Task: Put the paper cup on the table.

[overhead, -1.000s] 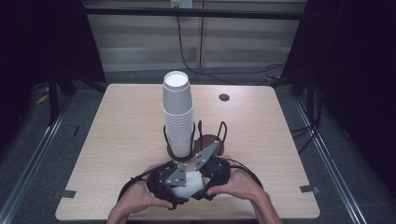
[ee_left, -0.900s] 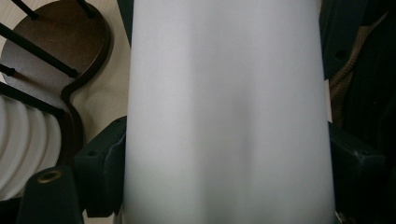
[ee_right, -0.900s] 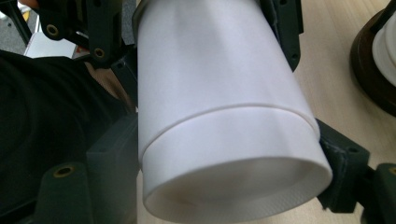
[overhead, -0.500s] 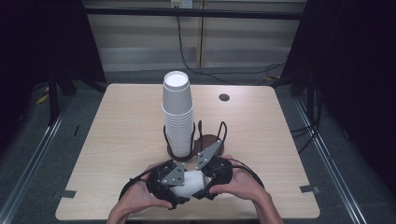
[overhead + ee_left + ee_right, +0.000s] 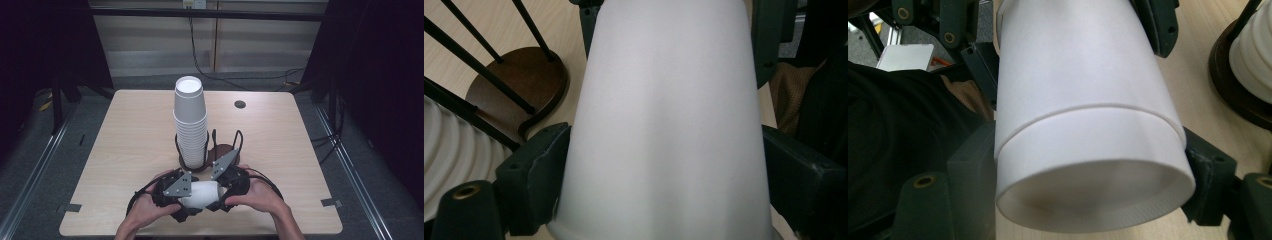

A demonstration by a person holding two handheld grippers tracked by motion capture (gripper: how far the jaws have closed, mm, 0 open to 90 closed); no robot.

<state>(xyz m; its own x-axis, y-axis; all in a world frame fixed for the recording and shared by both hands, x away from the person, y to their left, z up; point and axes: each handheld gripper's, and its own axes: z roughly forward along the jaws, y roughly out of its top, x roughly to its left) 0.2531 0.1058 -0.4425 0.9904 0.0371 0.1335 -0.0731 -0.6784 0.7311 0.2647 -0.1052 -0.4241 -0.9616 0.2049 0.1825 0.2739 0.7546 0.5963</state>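
Lying on its side low over the near edge of the pale wooden bench, a white paper cup between left claw and right claw, just in front of the tall stack of white paper cups in its black wire holder. Flanking the cup's wall in the left gripper view, both jaws, just opened a little, pads against it. Gripping the cup's closed end in the right gripper view, jaws on either side.
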